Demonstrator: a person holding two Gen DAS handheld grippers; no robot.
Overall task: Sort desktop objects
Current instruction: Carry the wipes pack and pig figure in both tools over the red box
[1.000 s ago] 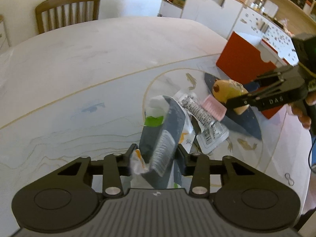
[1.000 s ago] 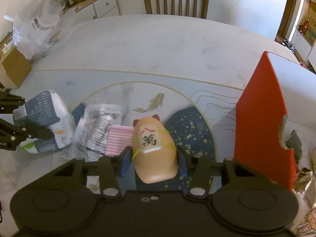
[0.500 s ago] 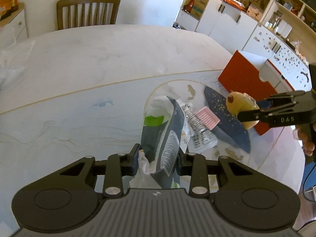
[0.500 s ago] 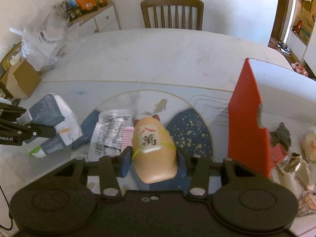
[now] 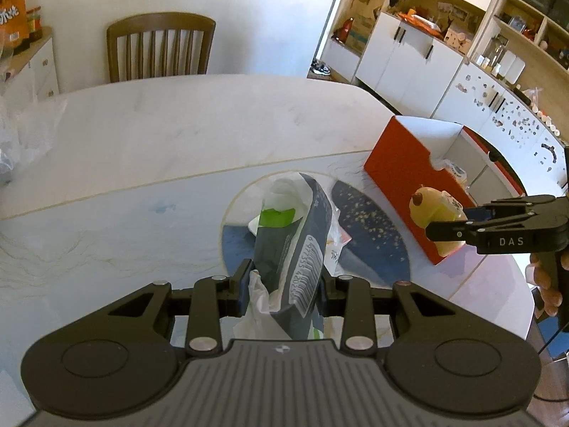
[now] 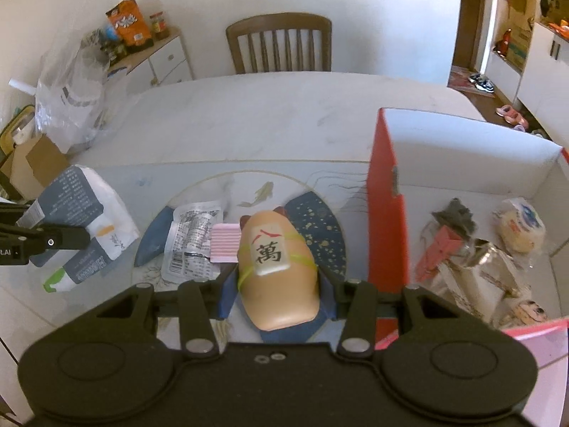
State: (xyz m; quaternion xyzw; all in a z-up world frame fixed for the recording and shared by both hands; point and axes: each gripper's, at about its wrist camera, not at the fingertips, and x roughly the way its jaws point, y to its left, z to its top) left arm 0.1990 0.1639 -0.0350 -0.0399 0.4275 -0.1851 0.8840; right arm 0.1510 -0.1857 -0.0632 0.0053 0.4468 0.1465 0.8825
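Marble table (image 5: 185, 135), white kitchen cabinets (image 5: 409, 60)

Wooden chair (image 6: 281, 41), white cabinets (image 5: 409, 60), clear plastic bag (image 6: 71, 96)

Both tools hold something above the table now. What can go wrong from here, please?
1. The left tool pinches a soft dark pouch near its lower end; most of it stands above the pads, so it may fold or slip out.
2. The right tool grips a smooth, rounded cat figurine; it might squirt free.
3. The red box has a tall wall right beside the figurine; a low carry could knock it.
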